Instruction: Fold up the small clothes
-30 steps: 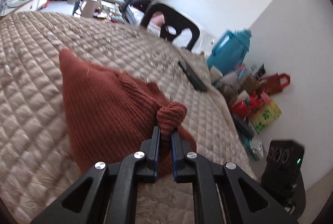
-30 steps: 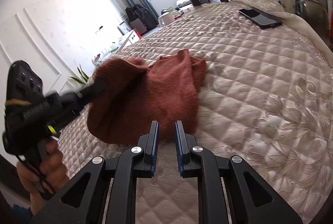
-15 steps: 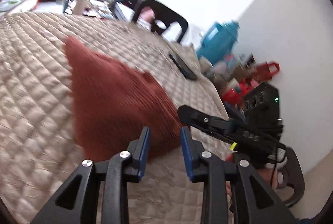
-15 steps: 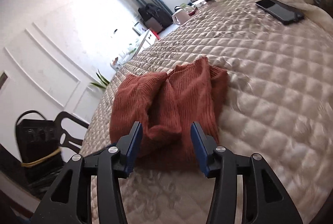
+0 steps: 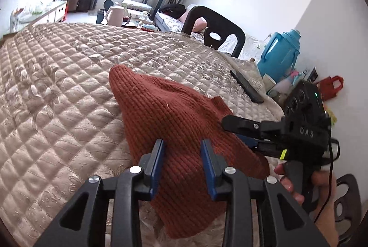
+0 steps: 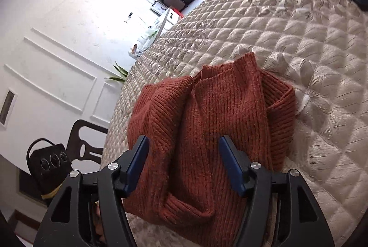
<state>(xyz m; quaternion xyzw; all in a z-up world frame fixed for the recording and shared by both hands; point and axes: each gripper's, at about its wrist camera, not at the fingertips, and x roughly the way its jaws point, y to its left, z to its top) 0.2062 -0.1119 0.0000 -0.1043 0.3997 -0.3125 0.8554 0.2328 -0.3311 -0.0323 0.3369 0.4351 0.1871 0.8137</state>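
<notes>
A rust-red ribbed knit sweater [image 5: 174, 113] lies in a loose folded heap on the beige quilted bedspread [image 5: 57, 77]. My left gripper [image 5: 182, 143] hovers over its near edge, jaws partly apart; knit shows between them but the pads do not press on it. My right gripper [image 6: 184, 140] sits low over the sweater [image 6: 218, 113] with its jaws opening wide, fabric below and between them, none of it pinched. The left wrist view also shows the right gripper [image 5: 233, 129] coming in from the right, a person's hand [image 5: 289, 180] on its grip.
A dark phone [image 5: 247, 86] lies on the quilt near the bed's right edge. Beyond that edge stand a black chair [image 5: 214, 26], a blue jug [image 5: 280, 56] and a red bag [image 5: 331, 86]. A dark chair [image 6: 85, 146] stands by the white panelled wall.
My left gripper let go of the bunched sweater corner and its jaws parted. The right gripper swung in over the sweater and spread its jaws. The sweater dropped onto the quilt.
</notes>
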